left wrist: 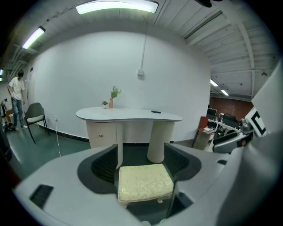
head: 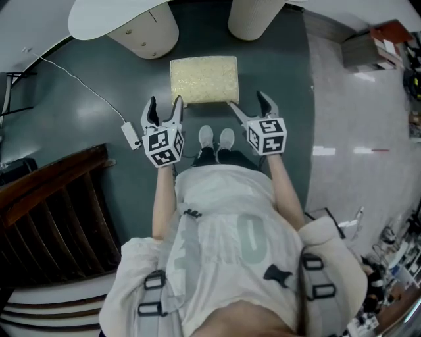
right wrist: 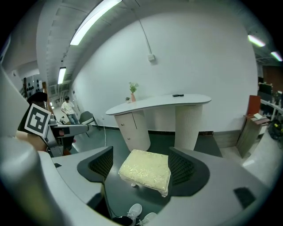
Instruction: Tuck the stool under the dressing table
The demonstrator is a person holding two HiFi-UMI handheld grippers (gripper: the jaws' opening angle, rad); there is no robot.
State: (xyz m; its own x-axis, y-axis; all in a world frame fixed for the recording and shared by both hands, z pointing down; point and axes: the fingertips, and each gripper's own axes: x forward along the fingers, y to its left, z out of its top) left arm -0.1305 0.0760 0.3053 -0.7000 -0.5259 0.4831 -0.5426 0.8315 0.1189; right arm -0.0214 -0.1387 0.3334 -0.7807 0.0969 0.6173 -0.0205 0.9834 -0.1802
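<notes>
A: What is at the left of the head view?

B: A dark slatted wooden frame (head: 59, 210) fills the lower left. Above it a thin white cable runs over the smooth dark green floor (head: 79, 131) to a small white rectangular adapter (head: 129, 135).

A: And the left gripper (head: 165, 105)?

B: It sits left of centre, with a black-and-white marker cube behind 2 dark ribbed jaws. The jaws stand wide apart and press on nothing. Its own view shows only floor and the stool beyond them.

A: Where is the stool?

B: The square stool with a cream, brocade-textured cushion (head: 204, 79) stands at the top centre, on short pale feet. It is in front of the white dressing table with the curved, kidney-shaped top (head: 118, 16), not under it. The table rests on a rounded drawer cabinet and a ribbed cylindrical column, with an open gap between them straight behind the stool.

A: Below the stool?

B: 2 white shoes (head: 216, 138), toes pointing at it.

A: The right gripper (head: 248, 104)?

B: Right of centre, with the same kind of marker cube. Its jaws are spread wide too and nothing is clamped. One tip shows beside the cushion's lower right corner, and I cannot tell whether it touches.

A: Farther right?

B: Glossy pale grey floor (head: 355, 131).
</notes>
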